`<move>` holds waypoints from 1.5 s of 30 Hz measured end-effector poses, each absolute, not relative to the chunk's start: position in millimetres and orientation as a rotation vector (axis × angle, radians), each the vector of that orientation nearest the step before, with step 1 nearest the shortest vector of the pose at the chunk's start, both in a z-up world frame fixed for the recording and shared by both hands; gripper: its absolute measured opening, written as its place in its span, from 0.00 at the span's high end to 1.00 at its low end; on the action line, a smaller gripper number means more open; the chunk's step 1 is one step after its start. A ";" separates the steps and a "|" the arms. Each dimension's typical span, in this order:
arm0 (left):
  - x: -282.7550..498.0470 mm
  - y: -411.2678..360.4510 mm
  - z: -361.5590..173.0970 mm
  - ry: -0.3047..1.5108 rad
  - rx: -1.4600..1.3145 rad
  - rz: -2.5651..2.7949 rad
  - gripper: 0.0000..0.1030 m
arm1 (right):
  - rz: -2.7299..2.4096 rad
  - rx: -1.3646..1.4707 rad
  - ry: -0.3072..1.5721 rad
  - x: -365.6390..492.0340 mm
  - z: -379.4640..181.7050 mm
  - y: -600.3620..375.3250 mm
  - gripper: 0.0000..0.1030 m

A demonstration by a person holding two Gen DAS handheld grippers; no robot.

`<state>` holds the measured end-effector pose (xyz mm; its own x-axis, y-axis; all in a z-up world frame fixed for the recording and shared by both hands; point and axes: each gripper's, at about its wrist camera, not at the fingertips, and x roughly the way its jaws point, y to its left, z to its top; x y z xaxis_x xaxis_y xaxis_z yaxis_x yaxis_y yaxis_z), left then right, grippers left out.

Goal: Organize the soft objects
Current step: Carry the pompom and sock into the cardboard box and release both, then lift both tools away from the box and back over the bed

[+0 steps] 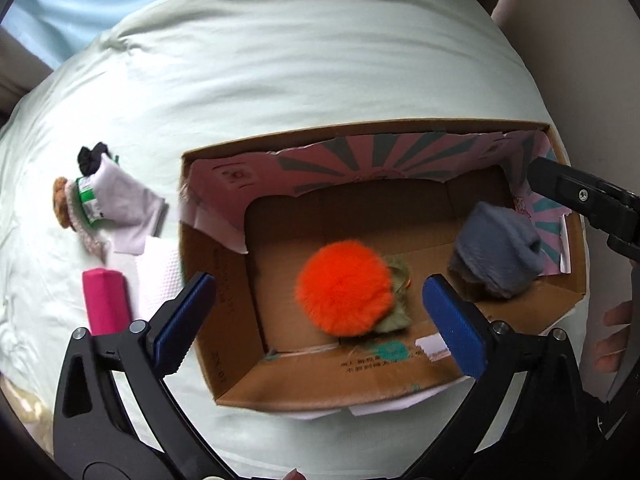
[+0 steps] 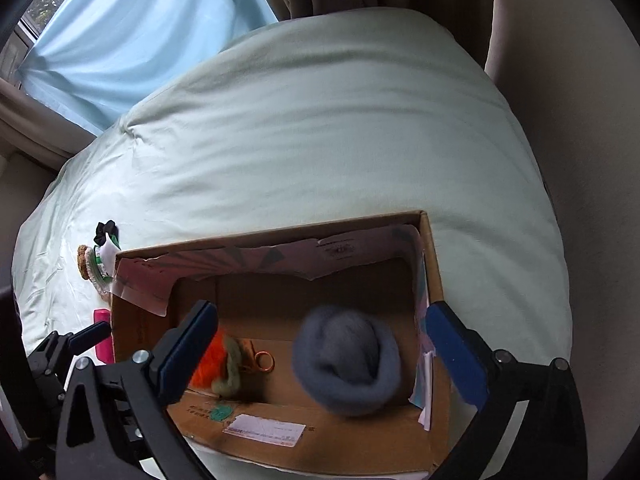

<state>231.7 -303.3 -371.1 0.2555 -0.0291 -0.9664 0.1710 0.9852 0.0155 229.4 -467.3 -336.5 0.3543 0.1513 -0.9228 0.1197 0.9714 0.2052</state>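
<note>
An open cardboard box [image 1: 236,364] sits on the pale green bed. Inside lie an orange furry pompom [image 1: 344,290] with green leaves and a grey rolled sock [image 1: 498,250]. My left gripper [image 1: 320,324] is open and empty above the box, over the pompom. My right gripper [image 2: 324,356] is open above the box; the blurred grey sock [image 2: 346,360] is between and below its fingers, apart from both pads. The pompom [image 2: 210,362] shows partly behind the left finger.
Left of the box on the bed lie a pink block [image 1: 106,300], white tissue [image 1: 158,276], a lilac folded cloth [image 1: 128,200] and a small heap of socks [image 1: 80,200]. The box [image 2: 434,280] has pink printed inner flaps. Curtains hang beyond the bed.
</note>
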 end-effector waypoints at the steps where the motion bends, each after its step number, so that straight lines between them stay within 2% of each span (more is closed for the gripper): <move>1: 230.1 -302.6 -368.2 1.304 0.127 -0.129 0.00 | 0.021 0.255 1.211 228.5 -335.7 -466.2 0.00; 10: 220.7 -302.3 -344.5 1.262 0.131 -0.137 0.00 | 0.010 0.187 1.157 212.9 -306.1 -459.7 0.00; 23: 167.0 -285.9 -247.4 1.100 0.144 -0.151 0.00 | -0.024 0.165 1.039 157.6 -217.3 -437.3 0.00; 36: 76.5 -174.3 -132.4 0.890 0.044 -0.087 0.00 | -0.028 0.112 0.835 75.4 -112.4 -353.7 0.00; 45: 36.6 -70.4 -100.7 0.797 -0.014 -0.024 0.00 | 0.049 0.095 0.707 38.9 -62.6 -275.5 0.00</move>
